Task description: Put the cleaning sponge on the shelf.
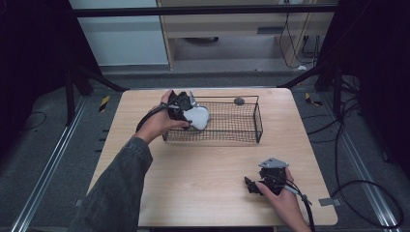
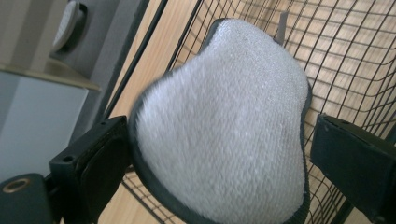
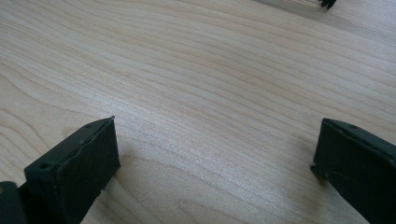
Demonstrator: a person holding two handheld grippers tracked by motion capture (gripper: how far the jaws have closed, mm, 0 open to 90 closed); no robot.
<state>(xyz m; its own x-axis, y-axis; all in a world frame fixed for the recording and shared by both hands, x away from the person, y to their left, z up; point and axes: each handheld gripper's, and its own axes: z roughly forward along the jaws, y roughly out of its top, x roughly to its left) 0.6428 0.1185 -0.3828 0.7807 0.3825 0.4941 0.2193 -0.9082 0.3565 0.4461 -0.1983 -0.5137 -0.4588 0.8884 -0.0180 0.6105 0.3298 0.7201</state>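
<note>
A white fuzzy pad with a dark rim (image 1: 198, 117) hangs over the left end of a black wire basket (image 1: 251, 140). My left gripper (image 1: 192, 115) holds it from the left, a hand around the gripper. In the left gripper view the pad (image 2: 224, 121) spans the whole gap of my left gripper (image 2: 219, 154), whose jaws stand wide against its edges, with basket mesh behind. My right gripper (image 1: 250, 186) rests low over the table's front right, a hand on it. In the right gripper view my right gripper (image 3: 215, 154) is open over bare wood, with nothing in its gap.
A small dark grey round thing (image 1: 239, 101) sits at the basket's far rim. The wooden table (image 1: 203, 183) has bare room in front of the basket. Cables trail on the floor at the right, and black frame bars stand at both back corners.
</note>
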